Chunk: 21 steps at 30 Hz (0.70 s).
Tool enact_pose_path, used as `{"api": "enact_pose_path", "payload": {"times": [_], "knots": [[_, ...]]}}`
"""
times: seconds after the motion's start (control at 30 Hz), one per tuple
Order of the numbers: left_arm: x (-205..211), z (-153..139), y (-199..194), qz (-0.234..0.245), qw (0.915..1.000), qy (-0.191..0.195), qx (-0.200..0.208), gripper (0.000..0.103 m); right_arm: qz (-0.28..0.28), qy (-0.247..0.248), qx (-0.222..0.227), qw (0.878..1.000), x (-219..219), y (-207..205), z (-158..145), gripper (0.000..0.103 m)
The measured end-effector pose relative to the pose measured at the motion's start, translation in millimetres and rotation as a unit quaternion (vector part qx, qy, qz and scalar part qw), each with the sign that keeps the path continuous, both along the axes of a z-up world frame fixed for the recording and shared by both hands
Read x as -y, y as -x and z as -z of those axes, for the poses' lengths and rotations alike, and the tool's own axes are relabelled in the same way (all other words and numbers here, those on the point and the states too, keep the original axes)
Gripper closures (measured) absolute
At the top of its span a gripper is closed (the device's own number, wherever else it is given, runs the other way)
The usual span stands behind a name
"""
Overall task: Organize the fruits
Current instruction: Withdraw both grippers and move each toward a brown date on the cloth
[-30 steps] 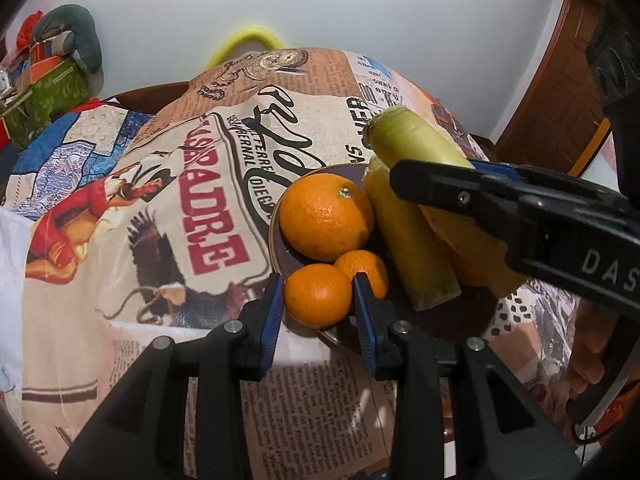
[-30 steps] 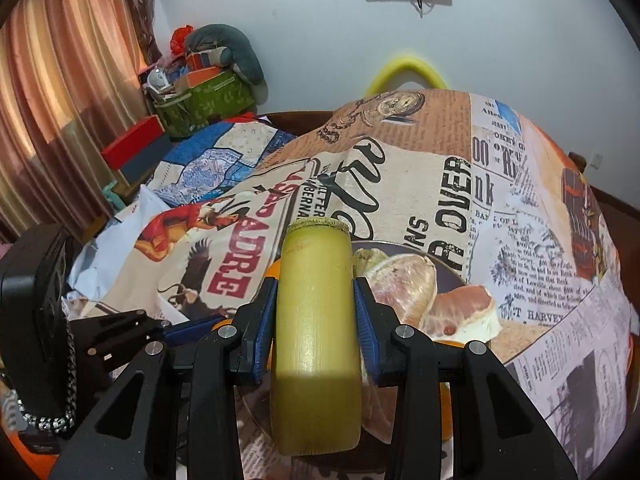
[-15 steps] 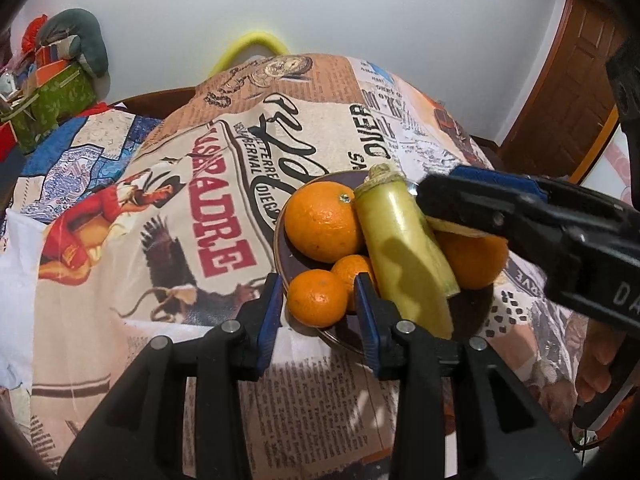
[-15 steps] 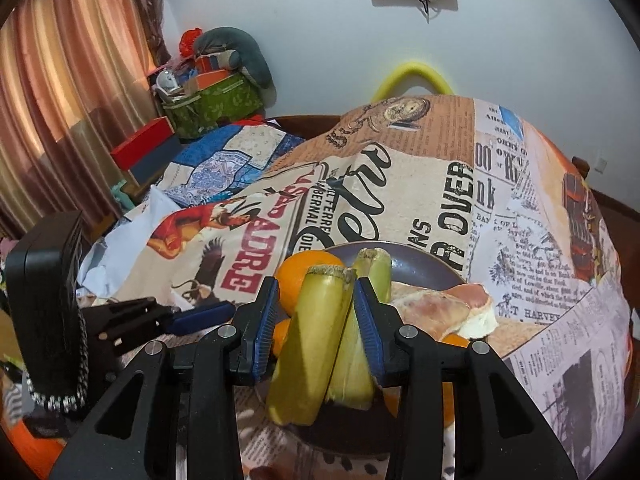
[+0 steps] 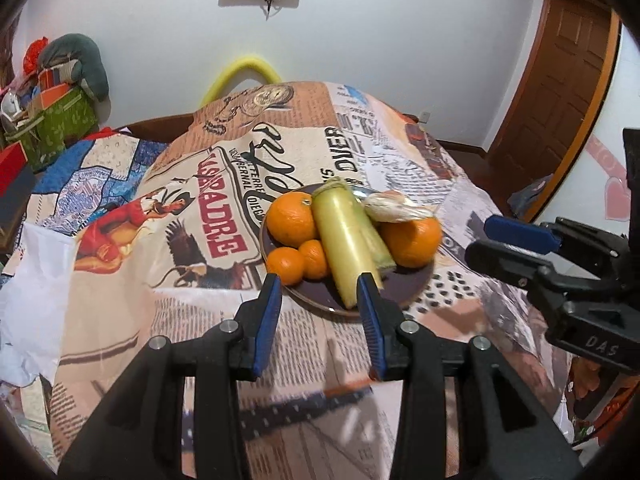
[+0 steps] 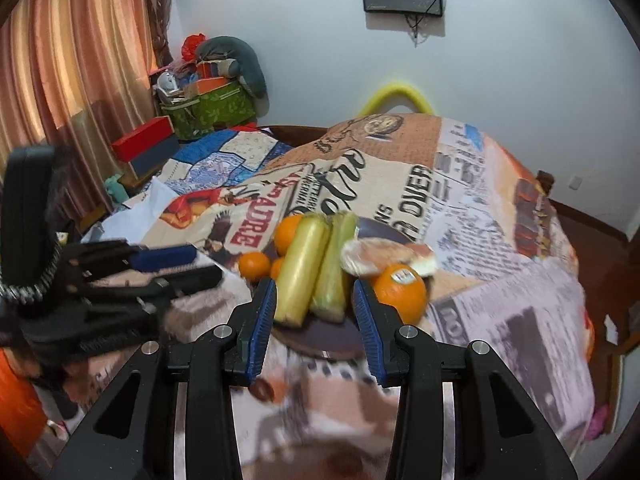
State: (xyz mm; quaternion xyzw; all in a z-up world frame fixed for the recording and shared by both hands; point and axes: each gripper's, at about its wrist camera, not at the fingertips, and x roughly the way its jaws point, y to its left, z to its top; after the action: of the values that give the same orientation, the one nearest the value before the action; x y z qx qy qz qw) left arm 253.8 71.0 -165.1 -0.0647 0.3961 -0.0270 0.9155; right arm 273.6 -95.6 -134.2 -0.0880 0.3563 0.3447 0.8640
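- The fruits are gathered on a dark plate (image 5: 404, 292) set on a print-covered table (image 5: 160, 320).
- Two yellow-green stalks (image 5: 348, 236) are laid across the plate's middle; a large orange (image 5: 291, 218) and two small oranges (image 5: 285, 265) lie left of them, a stickered orange (image 6: 400, 290) and a peeled pomelo piece (image 6: 380, 258) right.
- The left gripper (image 5: 319, 312) is held at the plate's near edge; its jaws have just been opening and stand apart with nothing gripped.
- The right gripper (image 6: 314, 314) is likewise seen with jaws apart, empty.

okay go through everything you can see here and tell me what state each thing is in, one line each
Left gripper: open, holding nothing.
Right gripper: open, holding nothing.
Plate: loaded with fruit.
Two yellow-green stalks: lying side by side.
Four oranges: whole, unpeeled.
Pomelo piece: peeled, resting on an orange.
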Motion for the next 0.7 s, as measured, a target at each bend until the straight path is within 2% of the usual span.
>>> {"api": "enact_pose_path", "payload": {"times": [0.23, 0.37, 0.47, 0.7], "knots": [[21.6, -15.7, 38.8, 0.012, 0.9998, -0.012, 0.015, 0.064, 0.021, -0.013, -0.014, 1.0, 27.7, 29.6, 3.1, 0.066], [32.2, -16.0, 56.9, 0.02, 0.9995, -0.019, 0.014, 0.057, 0.028, -0.014, -0.015, 0.999, 38.3, 45.0, 6.8, 0.066], [38.6, -11.8, 64.5, 0.025, 0.9994, -0.023, 0.011, 0.054, 0.032, -0.006, -0.015, 0.999, 45.6, 55.5, 13.1, 0.066], [52.9, 14.7, 66.2, 0.046, 0.9984, -0.023, -0.021, 0.053, 0.046, 0.015, -0.04, 0.998, 61.4, 61.7, 42.0, 0.064]]}}
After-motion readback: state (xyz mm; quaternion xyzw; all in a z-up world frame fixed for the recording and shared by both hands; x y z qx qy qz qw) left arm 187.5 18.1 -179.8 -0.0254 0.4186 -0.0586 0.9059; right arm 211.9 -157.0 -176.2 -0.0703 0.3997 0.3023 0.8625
